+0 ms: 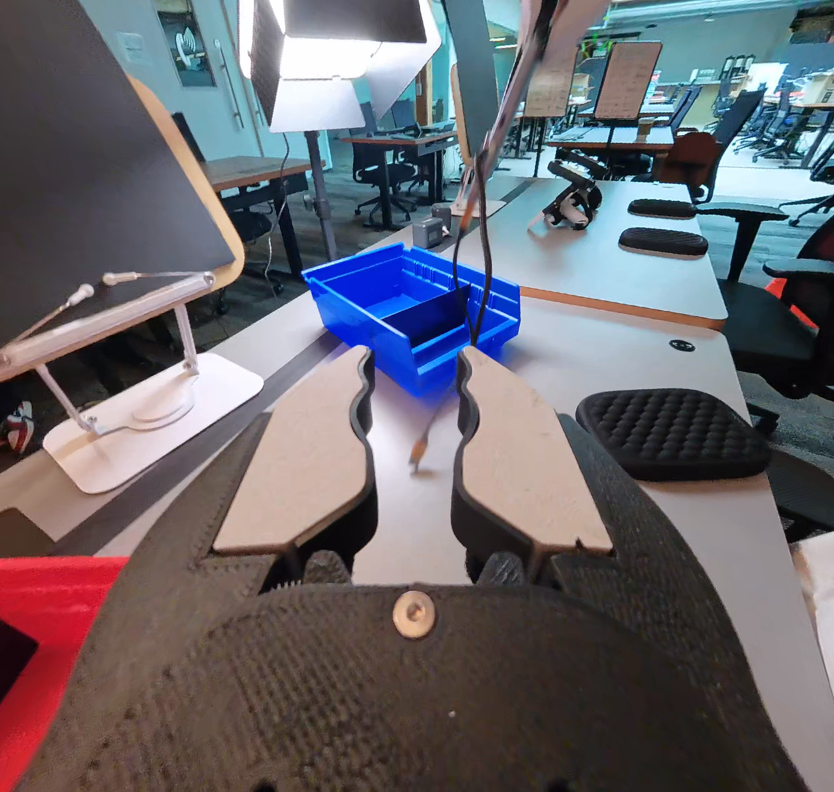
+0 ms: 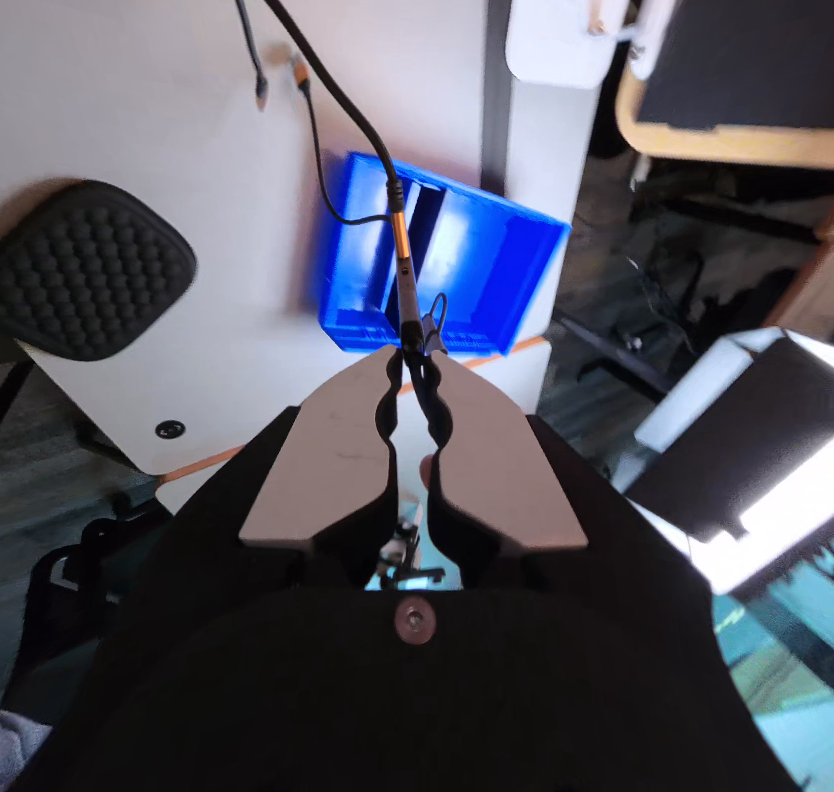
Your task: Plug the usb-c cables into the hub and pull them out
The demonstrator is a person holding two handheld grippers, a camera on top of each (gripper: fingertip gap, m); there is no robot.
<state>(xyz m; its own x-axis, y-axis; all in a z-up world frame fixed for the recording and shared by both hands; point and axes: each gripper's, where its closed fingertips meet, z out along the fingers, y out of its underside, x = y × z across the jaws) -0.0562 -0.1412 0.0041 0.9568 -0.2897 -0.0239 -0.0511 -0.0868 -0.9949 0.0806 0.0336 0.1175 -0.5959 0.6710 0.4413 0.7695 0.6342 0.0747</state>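
Right gripper (image 2: pixel 413 355) pinching hub (image 2: pixel 408 287) high above blue bin (image 2: pixel 496 265), black cables (image 2: pixel 316 70) dangling. Left gripper (image 1: pixel 415 359) hovering open and empty over table (image 1: pixel 632 364), loose plug (image 1: pixel 417 450) below.

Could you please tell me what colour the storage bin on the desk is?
The storage bin is bright blue with a black divider inside, clearest in the left wrist view.

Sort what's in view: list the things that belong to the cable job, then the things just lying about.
Job:
right gripper, shut on the hub
black cables hanging from it
orange-tipped plug above the desk
left gripper, open

Lying about:
blue bin
black wrist pads
white stand
studio light
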